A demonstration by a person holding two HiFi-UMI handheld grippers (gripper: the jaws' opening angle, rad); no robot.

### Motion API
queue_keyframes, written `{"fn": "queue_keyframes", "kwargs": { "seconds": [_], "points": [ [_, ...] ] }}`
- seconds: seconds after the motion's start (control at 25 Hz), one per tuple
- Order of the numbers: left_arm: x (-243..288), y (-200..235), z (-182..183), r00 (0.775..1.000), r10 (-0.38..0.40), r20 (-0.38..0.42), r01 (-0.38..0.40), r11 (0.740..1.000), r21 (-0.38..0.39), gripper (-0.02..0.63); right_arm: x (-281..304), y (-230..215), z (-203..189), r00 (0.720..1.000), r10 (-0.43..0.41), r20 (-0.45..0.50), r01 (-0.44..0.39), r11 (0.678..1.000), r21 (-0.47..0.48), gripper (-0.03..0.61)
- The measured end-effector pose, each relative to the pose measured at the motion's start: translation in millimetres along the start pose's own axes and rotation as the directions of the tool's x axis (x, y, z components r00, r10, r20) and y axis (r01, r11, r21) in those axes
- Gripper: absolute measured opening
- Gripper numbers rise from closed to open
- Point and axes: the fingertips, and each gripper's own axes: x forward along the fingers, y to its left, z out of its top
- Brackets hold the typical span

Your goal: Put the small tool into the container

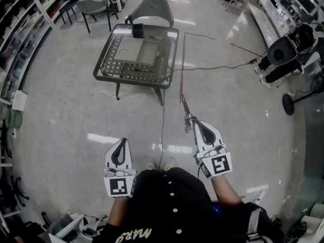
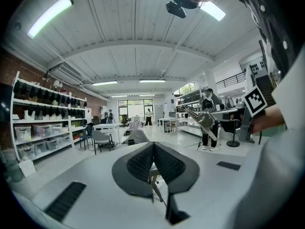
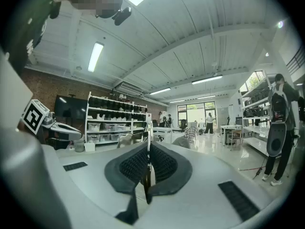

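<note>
Right gripper [image 1: 192, 124]: pinching the thin small tool [image 1: 185, 108].
Left gripper [image 1: 123, 143]: pressed together, empty.
Table [image 1: 132, 75], upper centre: well apart; hold the pinch firm on approach.

Head view looks down; 2 gripper views forward.

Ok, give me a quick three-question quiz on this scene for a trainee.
1. True or false: the left tool is clamped on something.
2. What does the right tool hold? A) nothing B) a thin metal implement C) a cable
3. Fill in: the table stands ___ the person, beyond both tools.
Key: 1 false, its jaws are together and empty; 2 B; 3 in front of.
</note>
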Motion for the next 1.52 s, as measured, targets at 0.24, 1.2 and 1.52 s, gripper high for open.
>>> {"fn": "queue_keyframes", "kwargs": {
  "seconds": [0.24, 1.2, 1.52],
  "points": [
    [0, -6, -1, 1.000, -0.001, -0.015, 0.002, 1.000, 0.025, 0.025, -4, -2, -1, 1.000, 0.006, 0.000, -0.006, 1.000, 0.002, 0.015],
    [-1, -36, -2, 0.999, 0.038, -0.029, -0.037, 0.999, 0.027, 0.025, -15, -24, -7, 0.998, 0.068, 0.016, -0.067, 0.998, -0.021, 0.017],
    [38, -15, 1, 1.000, 0.014, -0.019, -0.013, 0.999, 0.045, 0.025, 17, -35, -6, 0.999, 0.048, 0.024, -0.047, 0.998, -0.044, 0.017]
  ]
}}
